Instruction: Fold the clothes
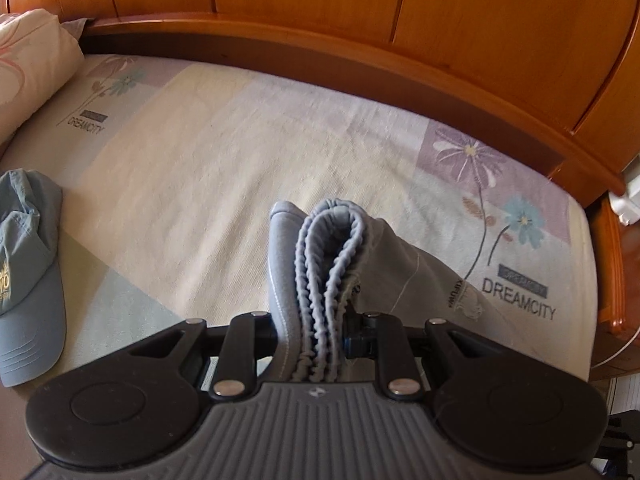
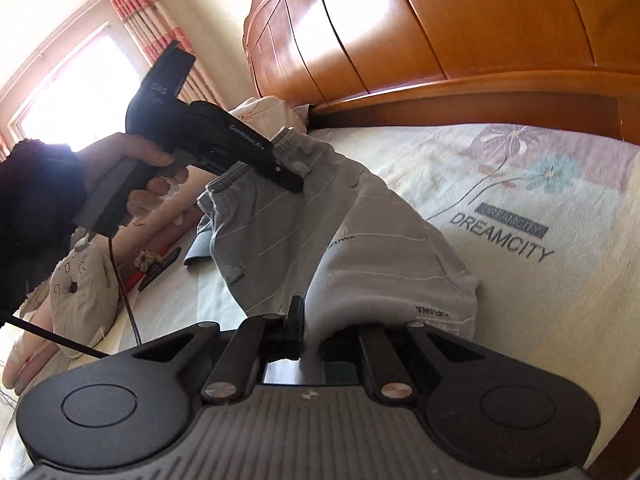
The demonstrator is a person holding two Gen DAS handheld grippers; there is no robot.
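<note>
A pair of grey trousers (image 2: 360, 232) with thin white stripes hangs lifted above the bed, stretched between both grippers. In the left wrist view my left gripper (image 1: 316, 320) is shut on the doubled elastic waistband (image 1: 332, 240), which sticks up between the fingers. The right wrist view shows my right gripper (image 2: 312, 328) shut on a fold of the grey cloth lower down. The left gripper (image 2: 288, 172) also appears there, held by a hand (image 2: 136, 160) and clamped on the waistband at the garment's far end.
The bed sheet (image 1: 200, 160) has flower prints and "DREAMCITY" lettering. A blue cap (image 1: 28, 280) lies at the left, a pillow (image 1: 28, 68) behind it. A wooden headboard (image 1: 320, 8) runs along the far side. A stuffed toy (image 2: 80, 288) and cable (image 2: 124, 296) lie left.
</note>
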